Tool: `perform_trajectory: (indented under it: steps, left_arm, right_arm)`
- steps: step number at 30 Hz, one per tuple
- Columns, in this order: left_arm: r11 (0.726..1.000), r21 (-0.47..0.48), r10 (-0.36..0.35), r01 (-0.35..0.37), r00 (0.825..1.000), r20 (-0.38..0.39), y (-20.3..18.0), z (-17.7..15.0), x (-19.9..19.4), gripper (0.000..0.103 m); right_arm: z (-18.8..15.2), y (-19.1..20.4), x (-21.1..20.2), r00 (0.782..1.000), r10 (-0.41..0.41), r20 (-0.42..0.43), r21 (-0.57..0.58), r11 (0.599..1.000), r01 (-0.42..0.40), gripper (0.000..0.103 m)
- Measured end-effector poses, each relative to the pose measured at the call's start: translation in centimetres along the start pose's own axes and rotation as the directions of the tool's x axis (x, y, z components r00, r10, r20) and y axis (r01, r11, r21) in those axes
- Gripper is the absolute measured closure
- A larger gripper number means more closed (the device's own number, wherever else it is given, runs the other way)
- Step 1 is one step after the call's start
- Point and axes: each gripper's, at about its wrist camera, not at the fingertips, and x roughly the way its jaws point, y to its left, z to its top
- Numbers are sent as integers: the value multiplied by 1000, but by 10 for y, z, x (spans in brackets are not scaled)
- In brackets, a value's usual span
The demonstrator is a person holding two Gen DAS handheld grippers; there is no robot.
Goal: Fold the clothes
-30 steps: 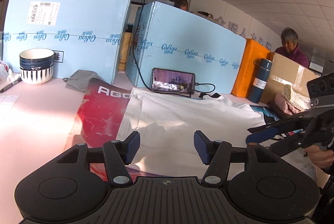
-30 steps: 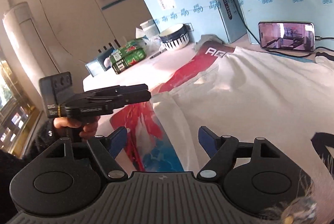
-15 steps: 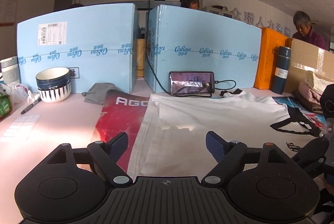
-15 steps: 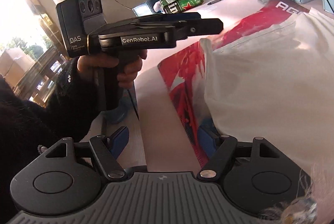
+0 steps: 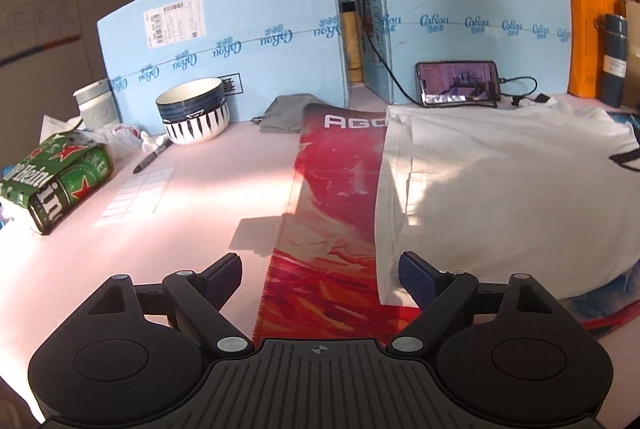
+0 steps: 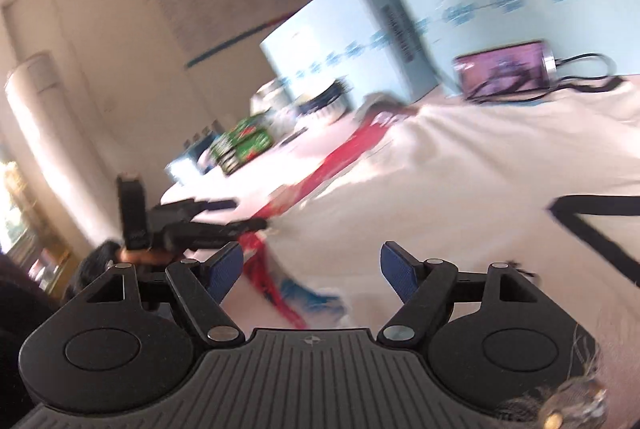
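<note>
The left claw (image 5: 320, 275) hangs with its fingers spread apart and nothing between them, above the near edge of the tabletop (image 5: 200, 197). Its right fingertip (image 5: 416, 277) sits over the near left corner of the white shirt (image 5: 500, 189); whether it touches the cloth cannot be told. The shirt lies spread flat on a red printed mat (image 5: 336, 197), toward the right side of the tabletop.

Only the left view shows the far side sharply: two blue boards (image 5: 224, 53) standing along the back edge, a phone (image 5: 458, 83) propped against the right one, a striped bowl (image 5: 194, 115) and grey cloth (image 5: 286, 111) before the left one, a pen (image 5: 154, 157), and green beer cans (image 5: 56, 181) near the left edge.

The right view is blurred. The right claw (image 6: 312, 273) is also spread apart and holds nothing, low over the shirt (image 6: 440, 189). This view alone shows the shirt's black print (image 6: 592, 221) plainly, and the left claw (image 6: 244, 225) from the side, reaching the shirt's edge beside the mat (image 6: 340, 165), with the hand (image 6: 138, 255) under it.
</note>
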Motion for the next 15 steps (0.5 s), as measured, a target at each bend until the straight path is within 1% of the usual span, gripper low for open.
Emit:
perform_trajectory:
  steps: [1, 2, 3, 4, 5, 6, 7, 8, 10, 12, 13, 14, 15]
  left_arm:
    - [999, -37, -19, 20, 1000, 16, 2, 3, -1, 15]
    - [997, -53, -46, 48, 998, 35, 0, 6, -1, 16]
    - [995, -54, -76, 79, 996, 50, -4, 8, -1, 16]
    - [993, -45, -102, 105, 993, 53, -9, 11, 2, 16]
    - [992, -30, -121, 123, 991, 47, -15, 12, 6, 16]
    - [991, -10, -133, 133, 991, 34, -22, 13, 11, 15]
    - [991, 6, -133, 133, 991, 19, -28, 13, 17, 15]
    - [991, 19, -132, 132, 991, 5, -32, 13, 22, 15]
    - [992, 22, -127, 128, 992, -14, -37, 12, 29, 16]
    - [992, 24, -123, 124, 992, -31, -40, 10, 35, 16]
    - [992, 24, -121, 122, 992, -31, -41, 9, 34, 16]
    - [993, 22, -114, 115, 993, -33, -40, 8, 33, 16]
    - [994, 18, -108, 109, 994, -35, -40, 6, 32, 16]
  right_arm:
    - [-1, -9, -20, 993, -90, 82, 53, 995, 86, 25]
    - [-2, -17, -38, 973, -182, 140, 107, 980, 168, 24]
    - [-6, -22, -53, 941, -287, 181, 160, 952, 260, 24]
    - [-11, -26, -67, 897, -392, 203, 206, 913, 352, 24]
    - [-16, -30, -81, 843, -492, 217, 250, 863, 439, 24]
    - [-21, -34, -91, 792, -574, 209, 288, 810, 511, 24]
    - [-28, -39, -100, 740, -647, 182, 330, 750, 574, 24]
    - [-36, -45, -107, 719, -677, 160, 368, 716, 593, 24]
    - [-53, -57, -119, 692, -712, 118, 439, 662, 607, 24]
    - [-59, -67, -117, 699, -710, 82, 486, 641, 594, 25]
    - [-60, -69, -115, 699, -711, 79, 496, 636, 591, 25]
    - [-58, -69, -111, 690, -719, 81, 500, 628, 596, 25]
    - [-55, -69, -108, 687, -723, 76, 508, 621, 597, 25]
